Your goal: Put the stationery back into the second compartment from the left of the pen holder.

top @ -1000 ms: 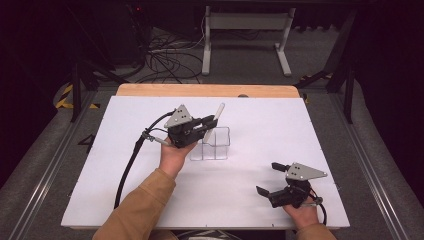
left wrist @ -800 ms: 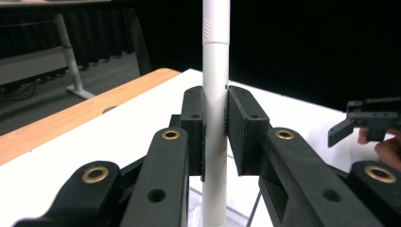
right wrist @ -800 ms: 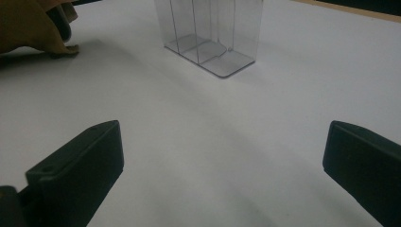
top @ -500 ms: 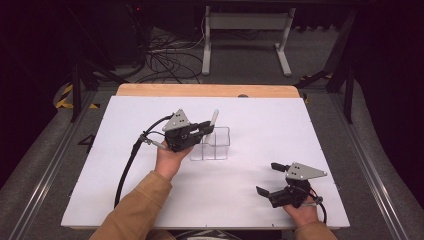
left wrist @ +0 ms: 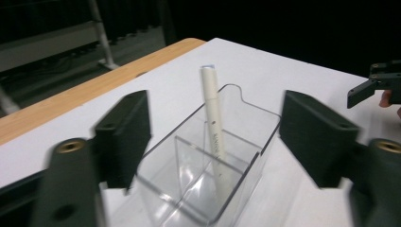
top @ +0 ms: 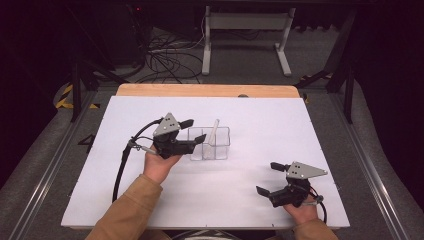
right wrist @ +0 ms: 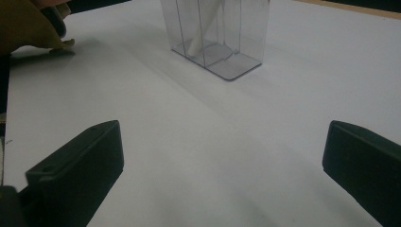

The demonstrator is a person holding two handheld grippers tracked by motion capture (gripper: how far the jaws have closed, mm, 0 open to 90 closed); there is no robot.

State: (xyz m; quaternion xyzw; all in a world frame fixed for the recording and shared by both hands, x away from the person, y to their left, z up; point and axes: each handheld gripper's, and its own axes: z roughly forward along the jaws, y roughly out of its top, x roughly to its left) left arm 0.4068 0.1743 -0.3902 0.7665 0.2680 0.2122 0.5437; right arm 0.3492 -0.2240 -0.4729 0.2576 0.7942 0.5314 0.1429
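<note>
Since the earlier frames, the left hand-held gripper (top: 192,130) has slid back from the pen (top: 214,132) toward the left side of the desk (top: 280,125), and its jaws have just been opening; they now stand apart, with nothing pressed between them. From the left gripper view, the two blocky matte-black jaws frame the clear organiser (left wrist: 208,175), which sits just ahead of them and untouched.

That organiser is a small rectangular box of glossy transparent plastic, split by thin inner walls into compartments, with a scooped notch in its far rim. Inside it the pen leans, a slim, smooth, off-white cylinder with a rounded tip resting on the floor of a far compartment and its upper end rising above the rim, tilted.

Near the front right edge of the desk, the right hand-held gripper (top: 272,177) rests in the person's hand, well apart from the organiser, its jaws wide and empty. A grey three-cornered plate tops each tool. White, flat, matte sheeting covers the desk, with a pale wooden strip along the far edge.
</note>
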